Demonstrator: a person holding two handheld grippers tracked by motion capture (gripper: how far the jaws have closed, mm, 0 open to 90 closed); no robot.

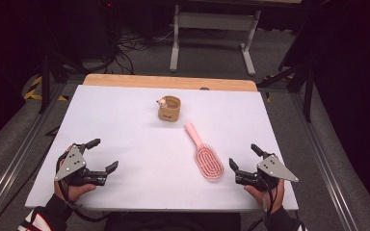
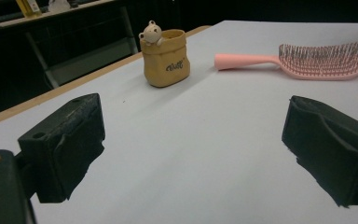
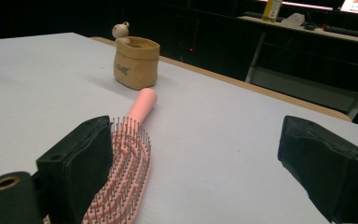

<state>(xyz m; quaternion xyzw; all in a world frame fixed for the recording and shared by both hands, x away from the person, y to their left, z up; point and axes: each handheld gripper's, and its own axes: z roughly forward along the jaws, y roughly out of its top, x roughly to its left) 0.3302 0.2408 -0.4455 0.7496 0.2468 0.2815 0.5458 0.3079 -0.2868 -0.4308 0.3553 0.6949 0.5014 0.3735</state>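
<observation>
hairbrush (image 1: 207, 156) just beside low, wide-jawed right gripper (image 1: 244, 158)

Brush (image 3: 126, 172) head partly behind jaw

We see our two black claws, left claw (image 1: 104, 154) and right claw (image 1: 243, 156), each topped with a grey three-cornered plate dotted with screws, black cables trailing, and a red-white-black striped sleeve (image 1: 41, 219).

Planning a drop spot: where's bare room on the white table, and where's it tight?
Free: the whole left half of the white table, between the left tongs and the tan bear cup; also the far right corner beyond the pink hairbrush. Tight: the brush head lies close beside the right tongs, and the gap from handle to cup is narrow.
</observation>
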